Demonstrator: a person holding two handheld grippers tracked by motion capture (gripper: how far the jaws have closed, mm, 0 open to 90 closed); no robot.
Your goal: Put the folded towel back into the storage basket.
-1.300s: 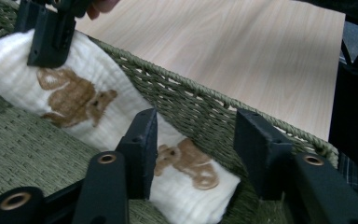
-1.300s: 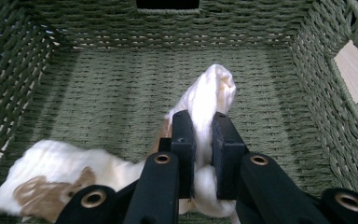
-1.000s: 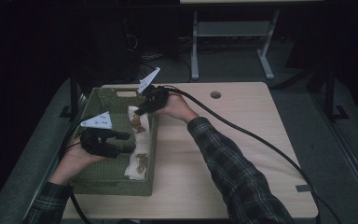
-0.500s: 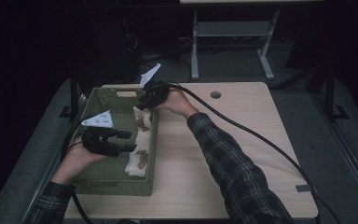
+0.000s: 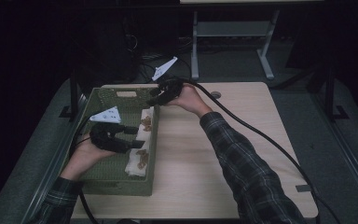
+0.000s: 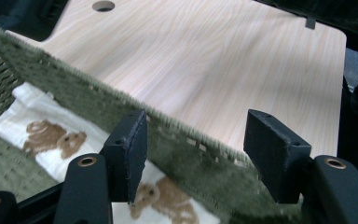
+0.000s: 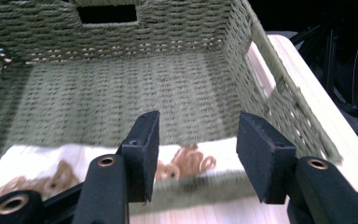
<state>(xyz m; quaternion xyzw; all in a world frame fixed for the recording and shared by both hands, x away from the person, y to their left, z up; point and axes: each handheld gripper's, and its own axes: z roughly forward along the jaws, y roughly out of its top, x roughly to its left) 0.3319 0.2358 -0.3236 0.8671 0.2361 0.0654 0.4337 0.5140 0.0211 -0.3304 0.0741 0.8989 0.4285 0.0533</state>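
**Cloth let go inside the basket**

The right hand-held gripper [image 5: 154,95] has just been opening its jaws. A second ago it was low over the white cloth [image 5: 140,140] at the basket's far end; now it has drawn back and lifted a little to the basket's far right corner, and its jaws stand partly apart with nothing between them. In the right gripper view the cloth [image 7: 42,168], printed with brown bears, lies on the basket floor beyond the pads. The left hand-held gripper [image 5: 129,138] has been easing open too; it hovers over the near part of the cloth by the right wall, jaws apart, with no pad pressing on anything. That suggests the cloth has been placed: it lies flat along the right wall of the green woven basket [image 5: 121,186], and both hands look free to leave.

The basket stands on the left part of the light wooden surface [image 5: 242,140], whose bare right part carries a round cable hole [image 5: 216,95]. Beyond it the room is dark, with the legs of a white frame [image 5: 233,42] on grey floor.
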